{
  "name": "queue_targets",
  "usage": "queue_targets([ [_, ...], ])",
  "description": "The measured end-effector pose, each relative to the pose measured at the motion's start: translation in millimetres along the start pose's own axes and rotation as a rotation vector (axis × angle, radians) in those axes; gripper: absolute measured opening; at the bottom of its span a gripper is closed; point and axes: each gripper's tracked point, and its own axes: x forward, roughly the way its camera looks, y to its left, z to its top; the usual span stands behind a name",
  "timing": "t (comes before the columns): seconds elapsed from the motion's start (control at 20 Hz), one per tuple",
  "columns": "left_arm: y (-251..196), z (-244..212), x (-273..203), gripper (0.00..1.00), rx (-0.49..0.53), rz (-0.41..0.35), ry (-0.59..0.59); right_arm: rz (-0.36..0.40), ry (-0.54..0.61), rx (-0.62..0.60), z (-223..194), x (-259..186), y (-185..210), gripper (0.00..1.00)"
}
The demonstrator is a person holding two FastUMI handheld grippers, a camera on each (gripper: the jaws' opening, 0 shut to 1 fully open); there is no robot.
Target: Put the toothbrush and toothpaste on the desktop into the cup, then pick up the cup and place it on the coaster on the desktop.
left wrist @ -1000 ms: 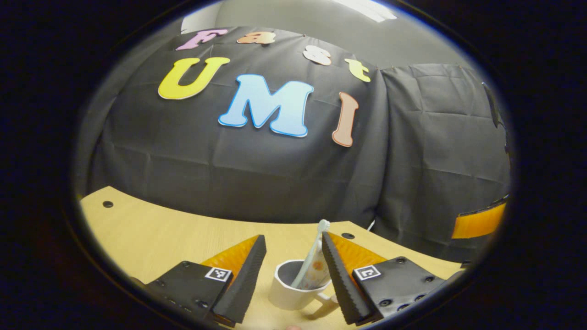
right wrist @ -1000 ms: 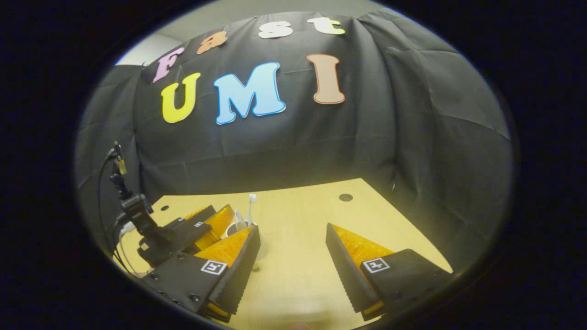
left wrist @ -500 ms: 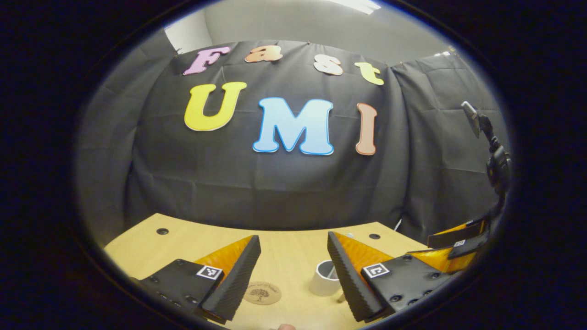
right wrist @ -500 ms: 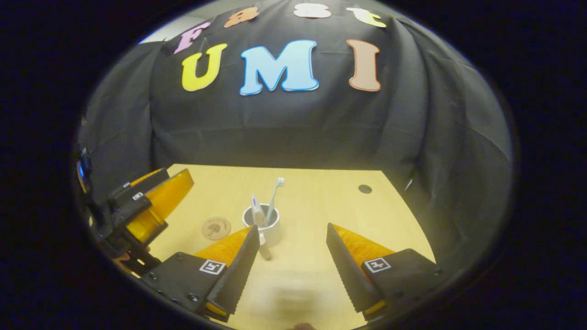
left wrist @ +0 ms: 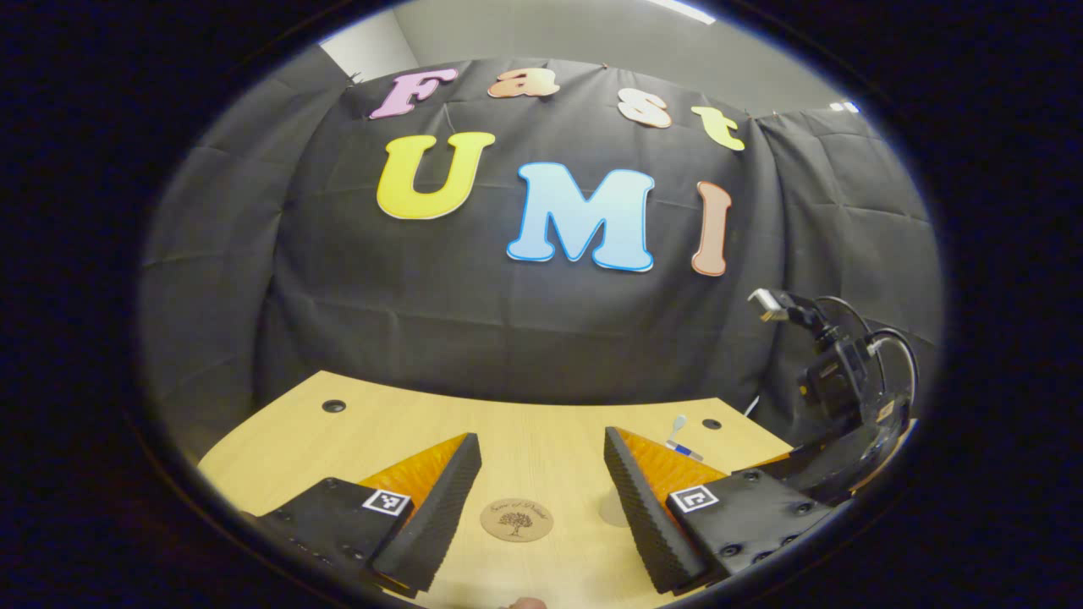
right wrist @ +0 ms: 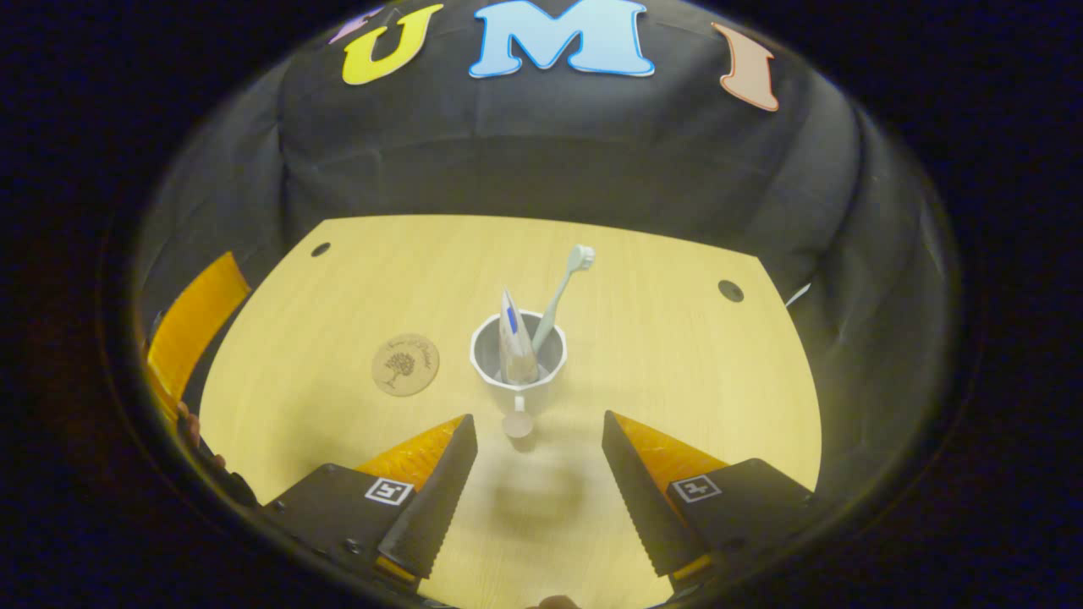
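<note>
My right hand-held gripper [right wrist: 536,499] hangs with fingers spread wide just short of the cup [right wrist: 518,365] holding toothbrush [right wrist: 563,288] and toothpaste [right wrist: 513,340] on the bench [right wrist: 677,364]; my left hand-held gripper [left wrist: 540,507], likewise spread, frames the coaster [left wrist: 517,518].

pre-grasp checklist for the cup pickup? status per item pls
1. Toothbrush in cup: ok, stands leaning in it.
2. Toothpaste in cup: ok.
3. Right tool open: ok, fingers spread, nothing between them.
4. Cup handle faces the right tool: ok, roughly centred between the fingers.
5. Coaster free: ok, bare, beside the cup and apart from it.
6. Left tool out of the way: cannot tell; open, hovering near the coaster.
</note>
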Motion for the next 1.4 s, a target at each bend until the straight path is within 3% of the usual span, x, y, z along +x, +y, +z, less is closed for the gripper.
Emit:
queue_targets([
  [0.45,4.9,-20.0,8.3,0.94,-0.044,-0.013,0.051,-0.014,0.266,-0.026,-8.1,49.4,6.2,0.96],
  [0.9,15.8,-27.4,19.2,0.95,-0.076,-0.012,0.068,0.024,0.515,-0.042,-12.0,81.3,18.8,0.95],
  [1.0,18.1,-28.8,19.5,0.95,-0.080,-0.010,0.068,0.031,0.530,-0.046,-10.8,82.7,19.1,0.85],
  [1.1,19.1,-31.3,20.4,0.95,-0.090,-0.009,0.071,0.018,0.555,-0.050,-16.1,80.2,15.8,0.84],
  [1.2,19.4,-32.0,22.5,0.95,-0.096,-0.008,0.070,0.011,0.561,-0.075,-17.3,76.5,11.9,0.71],
  [1.3,19.4,-33.2,23.2,0.95,-0.103,-0.007,0.070,0.005,0.565,-0.076,-20.3,79.3,10.7,0.66],
  [1.35,19.3,-35.0,24.0,0.95,-0.105,-0.006,0.074,0.009,0.563,-0.069,-20.6,81.3,12.2,0.53],
  [1.4,19.7,-35.3,23.7,0.95,-0.107,-0.002,0.075,0.007,0.562,-0.064,-18.5,78.4,12.6,0.48],
])
